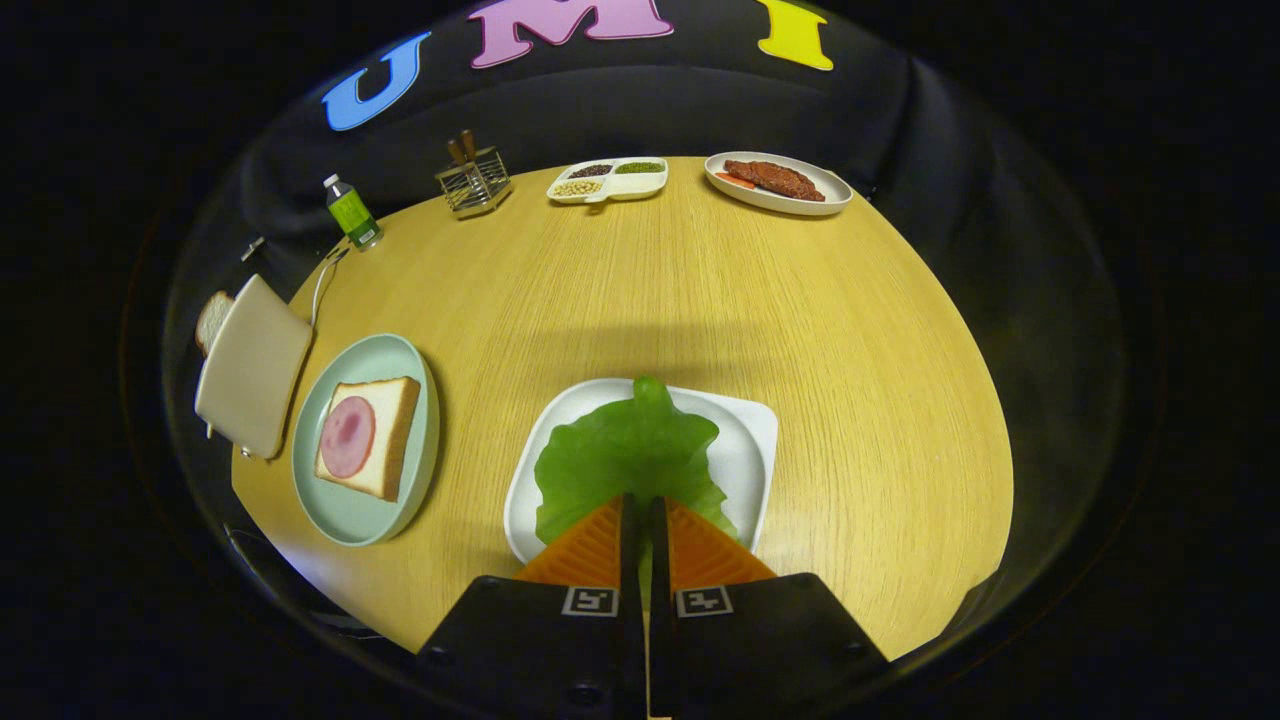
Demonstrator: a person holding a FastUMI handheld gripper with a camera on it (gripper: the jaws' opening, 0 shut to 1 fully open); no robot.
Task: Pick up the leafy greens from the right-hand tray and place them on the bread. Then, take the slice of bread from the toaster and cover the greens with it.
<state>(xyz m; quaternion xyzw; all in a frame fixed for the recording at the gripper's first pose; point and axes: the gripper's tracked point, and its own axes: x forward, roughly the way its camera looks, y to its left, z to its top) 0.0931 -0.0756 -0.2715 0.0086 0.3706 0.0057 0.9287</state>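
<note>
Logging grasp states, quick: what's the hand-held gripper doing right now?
Hand-held gripper: fingers nearly closed, pinching the near edge of the leafy greens, which lie on the white tray.

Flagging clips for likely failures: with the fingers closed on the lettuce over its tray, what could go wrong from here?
1. The hand-held gripper pinches only the near edge of the lettuce, so the leaf may slip out or tear when lifted.
2. The bread already carries ham; a floppy leaf could land off-centre or drape onto the plate.
3. The toaster stands right beside that plate, so the carry could brush it.
</note>
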